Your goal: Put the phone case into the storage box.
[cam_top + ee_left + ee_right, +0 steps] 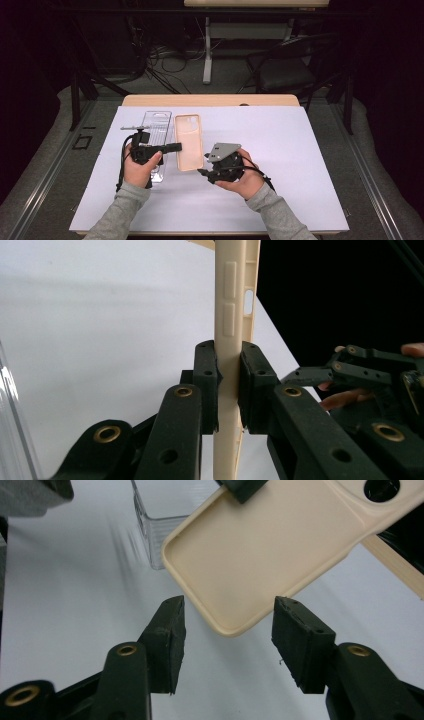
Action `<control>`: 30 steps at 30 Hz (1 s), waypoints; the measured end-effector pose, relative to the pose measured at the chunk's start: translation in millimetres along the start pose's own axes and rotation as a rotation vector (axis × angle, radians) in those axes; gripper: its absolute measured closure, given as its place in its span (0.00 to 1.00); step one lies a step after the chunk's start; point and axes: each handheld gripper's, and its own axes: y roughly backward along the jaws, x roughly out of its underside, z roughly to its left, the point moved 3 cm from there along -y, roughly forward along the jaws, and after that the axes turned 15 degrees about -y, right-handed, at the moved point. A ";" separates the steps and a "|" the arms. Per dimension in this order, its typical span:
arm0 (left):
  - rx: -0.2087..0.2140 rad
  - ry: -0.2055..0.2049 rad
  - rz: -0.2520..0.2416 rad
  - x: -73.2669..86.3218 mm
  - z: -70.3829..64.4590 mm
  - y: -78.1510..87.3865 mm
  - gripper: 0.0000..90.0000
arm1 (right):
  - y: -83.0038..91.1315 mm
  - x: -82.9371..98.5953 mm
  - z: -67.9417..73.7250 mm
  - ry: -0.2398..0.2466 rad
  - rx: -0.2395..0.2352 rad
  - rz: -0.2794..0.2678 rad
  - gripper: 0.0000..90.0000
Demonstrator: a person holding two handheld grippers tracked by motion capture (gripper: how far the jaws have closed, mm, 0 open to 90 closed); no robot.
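Two grippers work on one beige phone case point(189, 141), which lies on the white sheet point(280, 165) just beside a clear plastic box point(156, 131): the left gripper point(230, 385) is clamped on the case's side wall, while the right gripper point(227, 640) hangs with jaws spread wide around the rounded bottom corner, not yet touching. It is hard to tell whether the case is lifted clear of the sheet. To do this well, I'd keep the left hold steady and ease the right jaws squarely over the corner rim before closing, so the thin wall doesn't twist.

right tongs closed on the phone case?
No: the right tongs stand open, jaws apart around the corner of the beige phone case, not touching it.
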 end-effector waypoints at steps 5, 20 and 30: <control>0.004 -0.018 -0.003 0.8 -1.6 0.8 0.90 | 0.4 1.1 -6.6 -0.088 -0.023 -0.003 0.51; 0.015 -0.059 -0.025 2.0 -9.0 1.1 0.90 | 2.3 2.7 -20.2 -0.320 -0.086 -0.065 0.40; 0.016 -0.076 -0.033 4.8 -11.7 -0.9 0.90 | 2.1 7.1 -29.5 -0.454 -0.116 -0.123 0.45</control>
